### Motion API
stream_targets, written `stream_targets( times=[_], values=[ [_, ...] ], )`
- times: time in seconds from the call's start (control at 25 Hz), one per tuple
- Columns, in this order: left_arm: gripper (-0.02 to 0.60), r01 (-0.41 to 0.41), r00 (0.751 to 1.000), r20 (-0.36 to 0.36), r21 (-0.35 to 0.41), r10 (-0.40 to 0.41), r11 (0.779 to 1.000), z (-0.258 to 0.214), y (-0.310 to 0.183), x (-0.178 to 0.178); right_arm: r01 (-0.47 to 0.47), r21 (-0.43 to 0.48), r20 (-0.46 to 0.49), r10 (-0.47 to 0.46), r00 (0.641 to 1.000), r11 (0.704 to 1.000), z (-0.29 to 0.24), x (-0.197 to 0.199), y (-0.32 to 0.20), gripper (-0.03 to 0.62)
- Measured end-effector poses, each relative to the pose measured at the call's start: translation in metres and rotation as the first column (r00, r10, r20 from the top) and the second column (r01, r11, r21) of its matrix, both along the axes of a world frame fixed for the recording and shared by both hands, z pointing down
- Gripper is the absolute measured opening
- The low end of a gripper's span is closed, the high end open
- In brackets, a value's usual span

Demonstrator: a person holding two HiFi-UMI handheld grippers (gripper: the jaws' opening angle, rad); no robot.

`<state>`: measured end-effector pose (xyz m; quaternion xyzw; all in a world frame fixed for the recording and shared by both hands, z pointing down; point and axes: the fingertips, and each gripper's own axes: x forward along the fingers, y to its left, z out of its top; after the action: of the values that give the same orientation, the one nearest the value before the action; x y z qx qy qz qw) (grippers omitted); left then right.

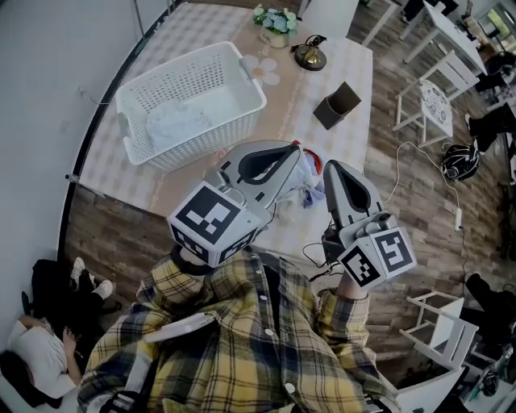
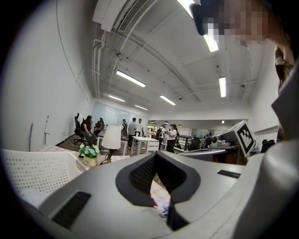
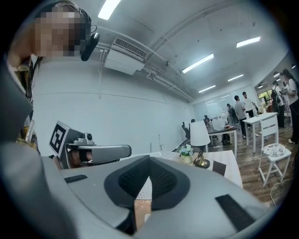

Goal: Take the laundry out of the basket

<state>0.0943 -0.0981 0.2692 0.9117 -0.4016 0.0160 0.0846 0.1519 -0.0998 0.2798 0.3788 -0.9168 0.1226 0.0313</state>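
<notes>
Basket point(image 1: 256, 87), flowers point(image 1: 276, 20), lamp point(image 1: 310, 56) beyond; left gripper point(image 1: 297, 153) overlaps what seems cloth point(image 1: 309, 187)

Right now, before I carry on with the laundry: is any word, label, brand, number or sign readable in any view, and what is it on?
No words, brands or numbers can be read in any view.
Left gripper, marker cube: black-and-white square pattern, no letters.
Right gripper, marker cube: the same kind of pattern, no letters.
Flower pot: any print on it is too small to read.
</notes>
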Motion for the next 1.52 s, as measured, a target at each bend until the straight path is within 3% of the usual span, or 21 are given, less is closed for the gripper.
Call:
stream_targets(
  times=[0.2,0.4,0.48,0.6,0.72,0.84,1.12,1.36,1.52],
  values=[
    [0.015,0.092,0.996,0.006,-0.016,-0.092,0.996,0.006,0.01,-0.02,0.066,-0.005,-0.012,-0.066,0.998,0.998,0.004,-0.013,0.003,-0.006],
    [0.015,0.217,0.976,0.032,-0.043,-0.216,0.975,0.006,0.005,-0.049,0.145,-0.017,0.003,-0.145,0.989,0.989,0.003,-0.034,-0.01,-0.006],
    [0.017,0.271,0.962,0.038,-0.055,-0.269,0.961,-0.002,-0.004,-0.057,0.184,-0.027,0.004,-0.184,0.983,0.983,-0.004,-0.038,-0.023,-0.008],
    [0.029,0.375,0.927,0.056,-0.101,-0.371,0.921,-0.012,-0.006,-0.08,0.271,-0.068,0.013,-0.271,0.962,0.96,-0.014,-0.058,-0.035,-0.006],
    [0.034,0.403,0.915,0.048,-0.097,-0.4,0.91,-0.012,-0.004,-0.12,0.289,-0.06,0.001,-0.289,0.957,0.955,-0.016,-0.092,-0.036,-0.006],
    [0.037,0.404,0.915,0.029,-0.077,-0.403,0.911,0.0,0.002,-0.173,0.292,-0.046,-0.032,-0.293,0.955,0.955,-0.003,-0.144,-0.032,0.034],
    [0.049,0.348,0.937,0.06,-0.123,-0.343,0.929,0.024,-0.025,-0.273,0.254,-0.087,-0.068,-0.26,0.963,0.963,0.02,-0.245,-0.052,0.048],
    [0.083,0.258,0.962,0.127,-0.147,-0.24,0.955,0.04,-0.068,-0.319,0.228,-0.107,-0.136,-0.242,0.961,0.968,0.034,-0.289,-0.084,0.052],
    [0.115,0.17,0.966,0.22,-0.156,-0.133,0.973,0.048,-0.085,-0.329,0.256,-0.134,-0.231,-0.282,0.931,0.957,0.05,-0.308,-0.091,0.074]
  ],
)
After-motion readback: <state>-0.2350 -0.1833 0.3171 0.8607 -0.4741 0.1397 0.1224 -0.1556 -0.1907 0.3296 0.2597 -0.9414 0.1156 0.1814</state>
